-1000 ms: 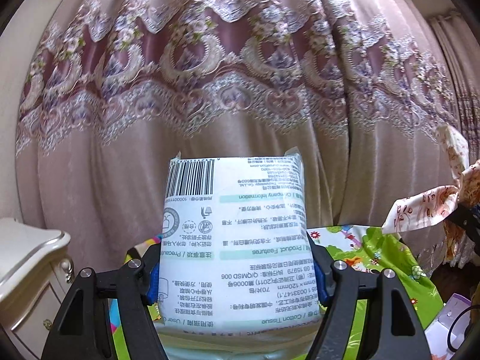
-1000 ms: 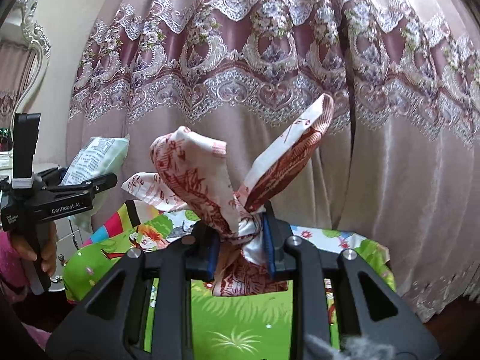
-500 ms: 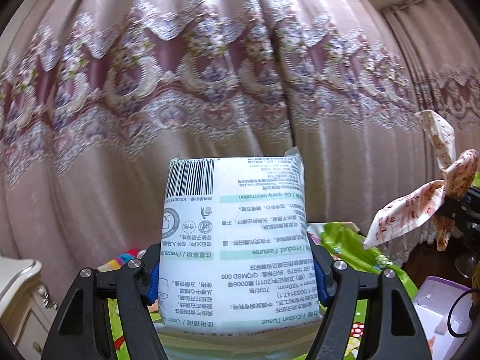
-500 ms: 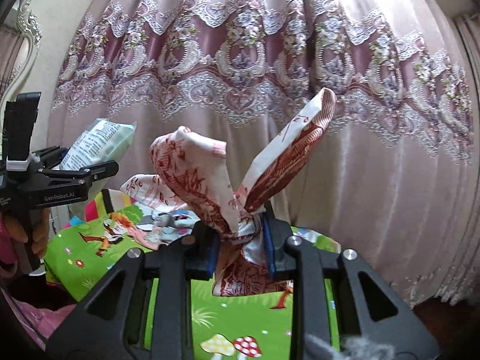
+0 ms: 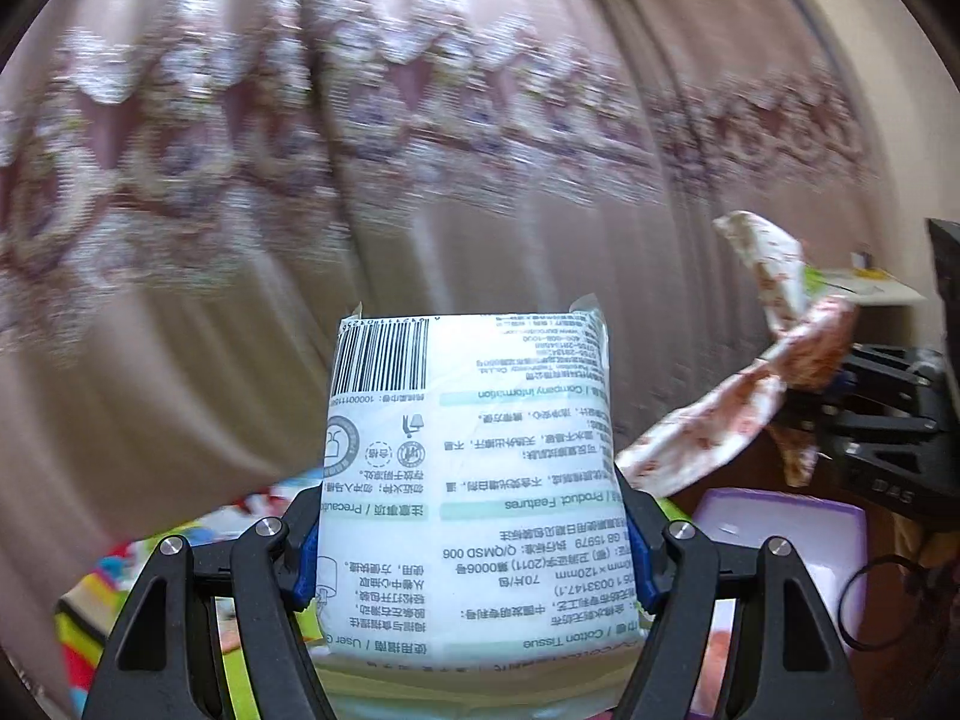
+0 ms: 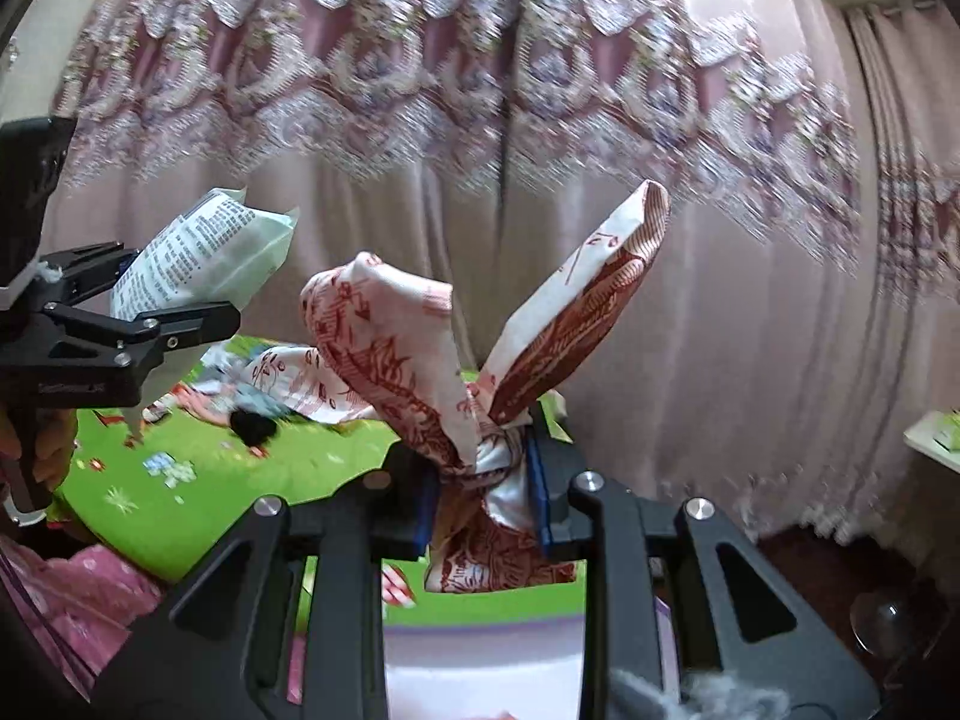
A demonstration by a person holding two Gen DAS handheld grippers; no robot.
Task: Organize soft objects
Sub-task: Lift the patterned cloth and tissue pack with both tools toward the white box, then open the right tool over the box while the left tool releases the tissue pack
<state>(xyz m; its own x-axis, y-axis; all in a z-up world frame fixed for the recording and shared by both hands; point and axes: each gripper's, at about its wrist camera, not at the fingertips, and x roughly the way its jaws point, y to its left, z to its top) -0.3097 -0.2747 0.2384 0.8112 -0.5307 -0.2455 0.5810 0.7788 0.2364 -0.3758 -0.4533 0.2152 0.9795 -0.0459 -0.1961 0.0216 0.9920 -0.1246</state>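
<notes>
A white pack of cotton tissue (image 5: 468, 480), printed with text and a barcode, stands upright between the blue pads of my left gripper (image 5: 471, 540), which is shut on it. From the right wrist view the same pack (image 6: 198, 258) and left gripper (image 6: 150, 324) show at the left, held by a person's hand (image 6: 42, 450). My right gripper (image 6: 483, 498) is shut on a red-and-white patterned cloth (image 6: 390, 348) whose ends stick up like ears. In the left wrist view that cloth (image 5: 738, 420) hangs at the right.
A pink embroidered curtain (image 6: 510, 120) fills the background close ahead. A green cartoon play mat (image 6: 240, 480) lies below. A purple box (image 5: 780, 534) sits low right, under the right gripper (image 6: 480, 660). A white tabletop (image 5: 870, 288) stands at far right.
Both grippers have swung to the right along the curtain, each keeping its load. The white nightstand left the left view, and the purple box and white tabletop came in.
</notes>
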